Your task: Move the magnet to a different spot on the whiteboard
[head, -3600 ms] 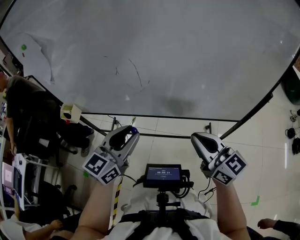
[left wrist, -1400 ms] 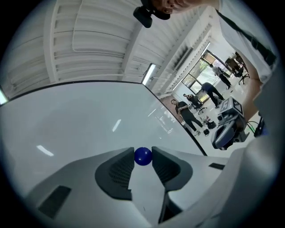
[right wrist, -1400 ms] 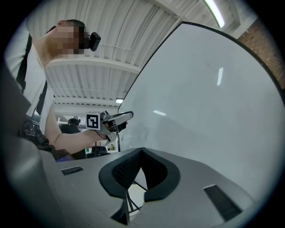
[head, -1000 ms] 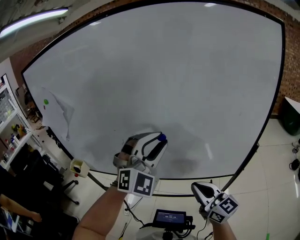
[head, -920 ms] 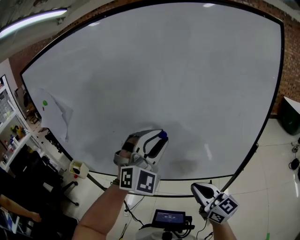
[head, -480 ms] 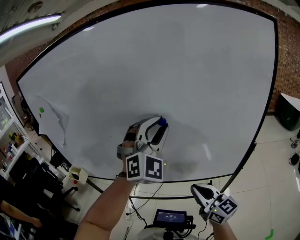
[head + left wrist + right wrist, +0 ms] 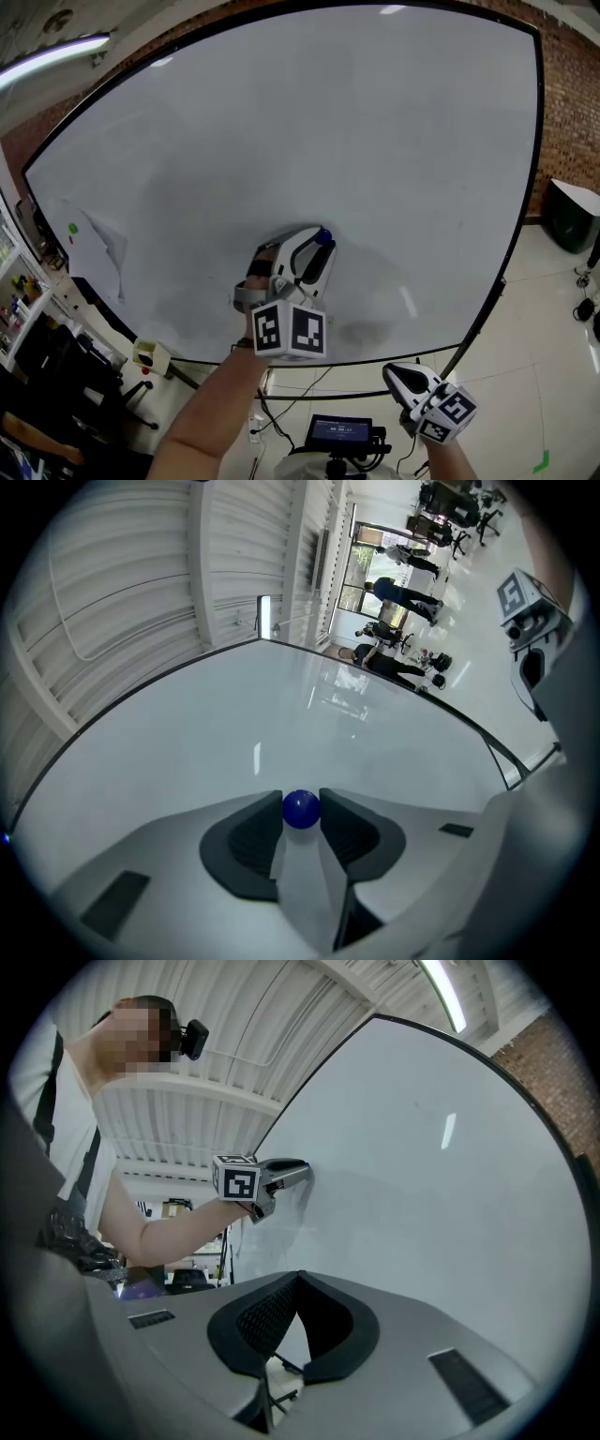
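A person stands in front of a big whiteboard point(image 7: 375, 141) and holds a tool in each hand. The left gripper point(image 7: 305, 246) is lifted up to the lower middle of the board. Its two dark fingers point(image 7: 255, 841) are clamped on a small round blue magnet point(image 7: 301, 809), one finger on each side of the ball. The magnet is right up at the board, but I cannot tell if it touches it. The right gripper point(image 7: 405, 379) hangs low, down by the person's right side, well apart from the left one and under the bottom edge of the board. Its fingers point(image 7: 262, 1321) are pressed together at the tips and there is nothing between them. Far over on the left of the board a sheet of paper point(image 7: 97, 258) hangs under a little green magnet point(image 7: 73, 228).
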`<state>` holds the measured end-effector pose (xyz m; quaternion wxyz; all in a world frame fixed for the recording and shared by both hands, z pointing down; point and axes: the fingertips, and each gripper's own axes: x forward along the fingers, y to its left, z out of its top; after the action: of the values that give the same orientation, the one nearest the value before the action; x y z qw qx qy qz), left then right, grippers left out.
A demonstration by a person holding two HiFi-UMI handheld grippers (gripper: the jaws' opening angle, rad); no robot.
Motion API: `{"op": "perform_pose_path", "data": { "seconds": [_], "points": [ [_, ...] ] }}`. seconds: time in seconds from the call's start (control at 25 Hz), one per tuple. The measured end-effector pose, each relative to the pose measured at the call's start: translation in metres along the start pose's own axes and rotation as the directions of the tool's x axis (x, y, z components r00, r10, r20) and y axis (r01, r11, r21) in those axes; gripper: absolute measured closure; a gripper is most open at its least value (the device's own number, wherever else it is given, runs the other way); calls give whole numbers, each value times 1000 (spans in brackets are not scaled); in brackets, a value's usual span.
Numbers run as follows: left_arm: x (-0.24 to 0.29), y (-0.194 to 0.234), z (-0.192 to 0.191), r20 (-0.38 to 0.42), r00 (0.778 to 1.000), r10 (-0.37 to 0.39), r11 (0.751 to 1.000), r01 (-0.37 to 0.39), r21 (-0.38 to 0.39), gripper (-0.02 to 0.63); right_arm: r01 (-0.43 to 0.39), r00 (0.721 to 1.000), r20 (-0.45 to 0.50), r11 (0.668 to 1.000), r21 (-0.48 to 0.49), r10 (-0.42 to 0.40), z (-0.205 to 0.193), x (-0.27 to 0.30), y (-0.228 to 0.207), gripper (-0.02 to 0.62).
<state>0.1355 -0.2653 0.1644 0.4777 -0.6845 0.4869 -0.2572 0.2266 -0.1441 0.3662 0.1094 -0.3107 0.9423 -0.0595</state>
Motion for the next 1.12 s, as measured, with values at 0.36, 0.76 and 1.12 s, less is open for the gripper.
{"op": "perform_pose_path", "data": {
  "seconds": [0.36,0.76,1.12],
  "points": [
    [8,0,3,-15,1000,-10,1000,10,7,446,21,1000,5,1000,5,-21,2,3,-10,561],
    [11,-1,0,-78,997,-12,998,17,60,443,30,1000,1,1000,7,-30,1,9,-16,561],
    [2,-5,6,-57,998,-18,999,20,44,444,21,1000,6,1000,-5,-21,2,7,-16,561]
  ]
}}
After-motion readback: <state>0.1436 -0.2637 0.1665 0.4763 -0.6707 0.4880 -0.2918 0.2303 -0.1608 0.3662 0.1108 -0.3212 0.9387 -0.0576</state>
